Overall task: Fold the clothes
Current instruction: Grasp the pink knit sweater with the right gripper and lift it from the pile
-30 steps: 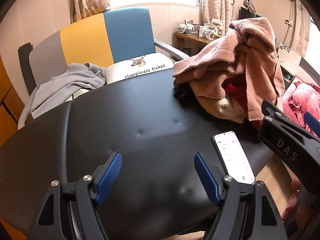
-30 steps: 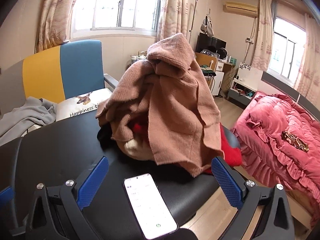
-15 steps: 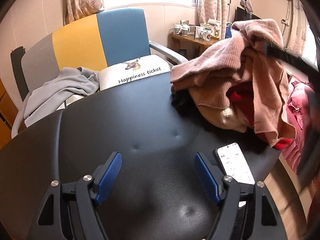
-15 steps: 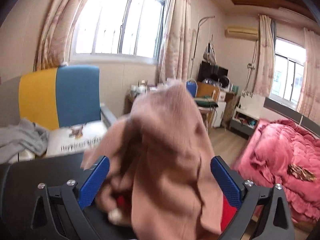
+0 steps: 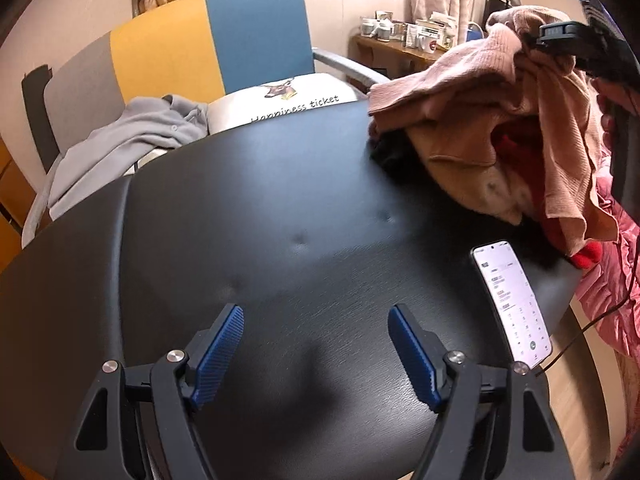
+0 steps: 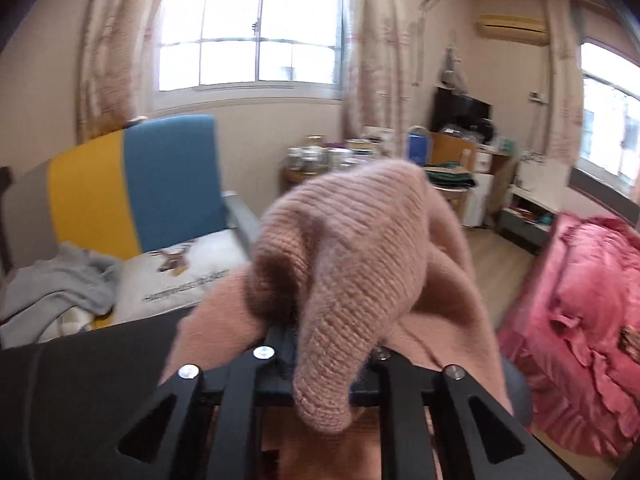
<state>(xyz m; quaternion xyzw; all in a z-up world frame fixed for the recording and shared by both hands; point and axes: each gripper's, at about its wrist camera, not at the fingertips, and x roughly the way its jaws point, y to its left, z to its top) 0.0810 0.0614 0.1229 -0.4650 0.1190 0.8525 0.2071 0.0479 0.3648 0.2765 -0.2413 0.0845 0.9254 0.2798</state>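
Black padded table (image 5: 280,208): leather-like top with button dimples.

Smartphone (image 5: 512,304): lying flat near the table's right edge, screen lit and facing up.

Armchair (image 5: 208,48): behind the table, backrest in grey, yellow and blue panels, grey armrest.

Cushion (image 5: 288,100): white, on the armchair seat, printed with an animal head and the words "Happiness ticket".

Curtains (image 6: 376,52): pale and patterned, hanging beside the bright window (image 6: 248,28).

Side table (image 5: 400,46): wooden, by the wall, crowded with mugs and jars.

Air conditioner (image 6: 512,28): mounted high on the wall.

Bed (image 6: 580,292): at right, covered by a ruffled pink quilt.
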